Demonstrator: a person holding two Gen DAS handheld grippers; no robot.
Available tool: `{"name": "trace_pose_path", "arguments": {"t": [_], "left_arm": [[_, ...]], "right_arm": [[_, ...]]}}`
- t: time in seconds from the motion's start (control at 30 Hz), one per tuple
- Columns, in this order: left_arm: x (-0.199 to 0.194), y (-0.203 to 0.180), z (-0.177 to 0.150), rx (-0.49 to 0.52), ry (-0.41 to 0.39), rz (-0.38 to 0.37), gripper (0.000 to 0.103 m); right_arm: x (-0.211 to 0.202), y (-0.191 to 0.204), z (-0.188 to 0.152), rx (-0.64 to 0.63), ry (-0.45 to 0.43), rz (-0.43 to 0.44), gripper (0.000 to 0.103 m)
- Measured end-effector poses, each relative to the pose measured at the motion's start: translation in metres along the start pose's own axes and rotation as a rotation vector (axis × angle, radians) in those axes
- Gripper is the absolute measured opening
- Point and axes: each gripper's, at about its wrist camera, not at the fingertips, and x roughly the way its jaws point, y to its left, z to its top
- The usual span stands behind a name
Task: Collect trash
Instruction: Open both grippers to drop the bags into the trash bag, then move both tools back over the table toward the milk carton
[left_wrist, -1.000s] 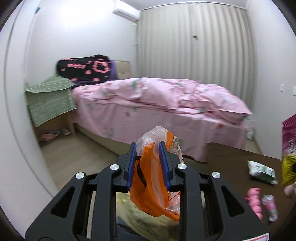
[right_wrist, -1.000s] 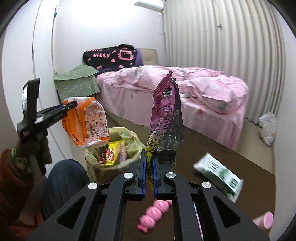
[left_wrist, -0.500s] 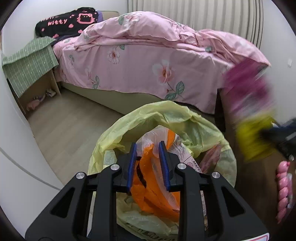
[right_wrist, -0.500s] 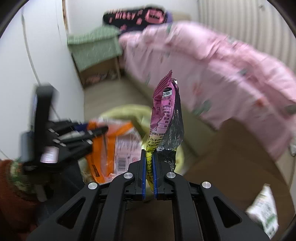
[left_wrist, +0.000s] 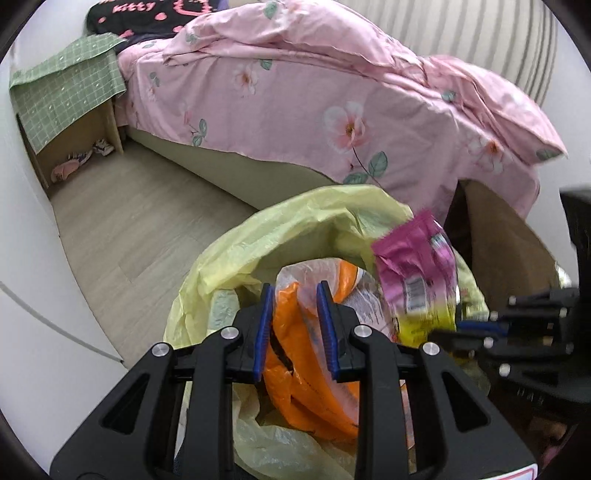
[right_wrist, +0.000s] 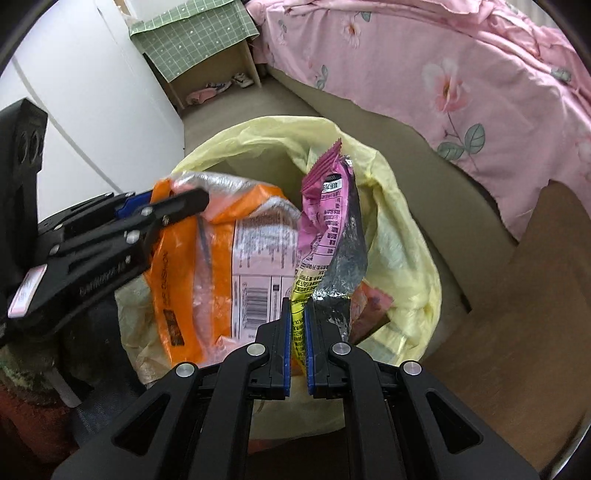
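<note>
Both grippers have swung down from facing the bed to hang over the open yellow plastic trash bag (right_wrist: 402, 236). Left gripper (left_wrist: 295, 328) pinches a crumpled orange-and-clear plastic snack bag (right_wrist: 221, 266); right gripper (right_wrist: 297, 343) is pressed together on a pink-and-yellow foil wrapper (right_wrist: 325, 221). Both pieces hang just above the bag's mouth, unreleased, so letting go looks like the next step. Some wrappers already lie inside. A pink floral bedspread (left_wrist: 332, 103) and brown tabletop (right_wrist: 535, 295) flank the bag; nothing blocks the mouth.
</note>
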Motion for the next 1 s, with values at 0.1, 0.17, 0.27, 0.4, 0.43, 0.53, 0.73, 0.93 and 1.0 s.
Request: {"name": "trace_pose_path", "arguments": {"t": [0.1,0.17,0.27,0.4,0.43,0.53,0.73,0.93,1.0], "left_arm": [[-0.007,0.010,0.001,-0.053,-0.045,-0.011,0.023],[-0.010,0.012,0.002,-0.066,-0.054,-0.015,0.024],[-0.013,0.015,0.002,-0.083,-0.060,-0.031,0.034],[-0.029,0.024,0.001,-0.136,-0.123,-0.051,0.045],[-0.035,0.025,0.001,-0.143,-0.139,-0.054,0.045],[-0.051,0.025,-0.001,-0.158,-0.179,-0.054,0.049],[-0.067,0.003,-0.015,-0.162,-0.154,-0.111,0.056],[-0.085,-0.065,-0.022,0.004,-0.156,-0.213,0.058],[-0.092,-0.093,-0.024,0.079,-0.167,-0.274,0.059]], "right_arm": [[-0.004,0.000,-0.004,0.002,-0.032,0.003,0.007],[-0.008,0.003,-0.004,0.002,-0.047,0.007,0.007],[-0.015,0.005,-0.007,0.004,-0.062,0.005,0.009],[-0.027,0.008,-0.013,0.003,-0.077,-0.010,0.038],[-0.032,0.009,-0.016,0.006,-0.090,-0.003,0.039],[-0.052,0.009,-0.026,0.016,-0.120,-0.002,0.039],[-0.109,-0.002,-0.067,0.050,-0.216,-0.065,0.039],[-0.174,-0.033,-0.132,0.114,-0.328,-0.196,0.039],[-0.194,-0.048,-0.160,0.154,-0.361,-0.250,0.043]]}}
